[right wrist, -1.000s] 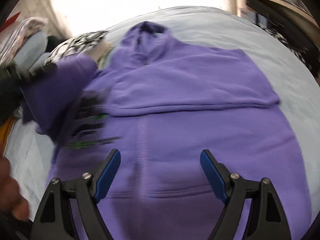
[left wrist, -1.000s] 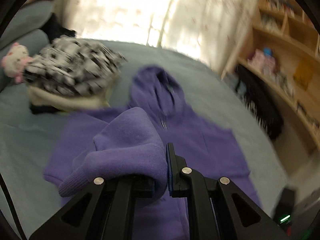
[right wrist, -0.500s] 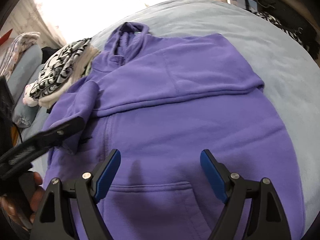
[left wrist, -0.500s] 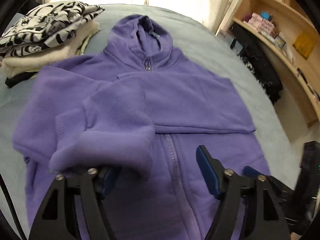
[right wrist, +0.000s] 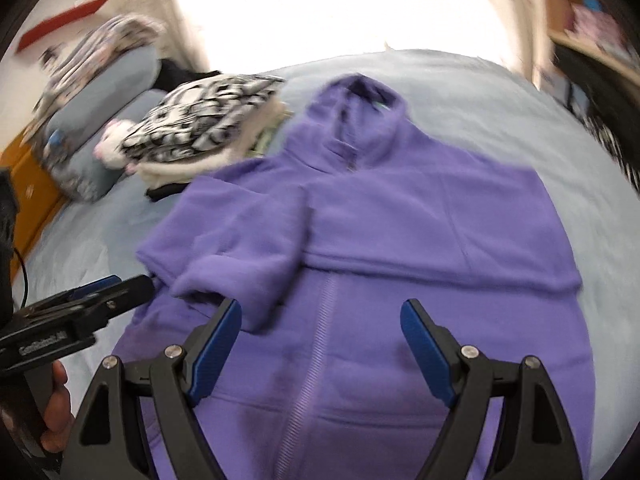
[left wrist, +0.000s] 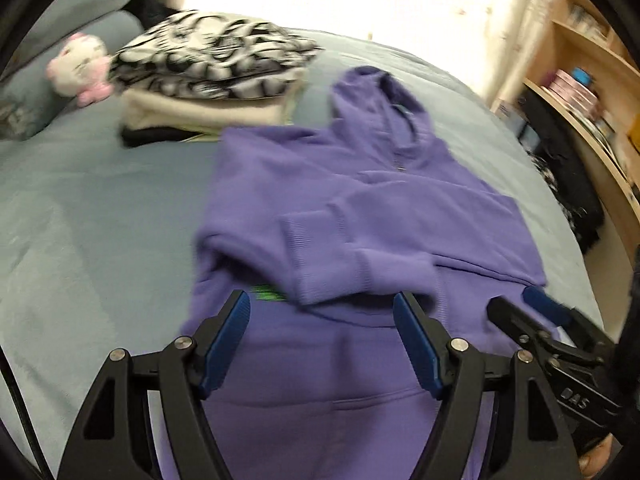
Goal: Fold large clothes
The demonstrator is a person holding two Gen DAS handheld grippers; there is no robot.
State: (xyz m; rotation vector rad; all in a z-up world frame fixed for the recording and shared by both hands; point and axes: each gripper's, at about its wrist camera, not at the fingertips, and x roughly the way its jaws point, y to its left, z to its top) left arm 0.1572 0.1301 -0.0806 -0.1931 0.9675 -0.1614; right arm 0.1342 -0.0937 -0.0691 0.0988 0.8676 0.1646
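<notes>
While the purple hoodie [right wrist: 420,240] lies flat on the bed [left wrist: 80,220] with both sleeves folded across its chest, the left gripper [left wrist: 322,344] and right gripper [right wrist: 320,344] hover over its near hem, fingers spread, pinching nothing.

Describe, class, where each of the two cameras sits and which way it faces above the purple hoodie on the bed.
Left wrist view: sits on the left gripper, looking down over the purple fleece zip hoodie; its open fingers show, with the right gripper beside them.
Right wrist view: sits on the right gripper, facing the hoodie's hood; its open fingers, the left gripper and a hand show.
Shared: hoodie, grey-blue bed cover, stack of folded clothes.
</notes>
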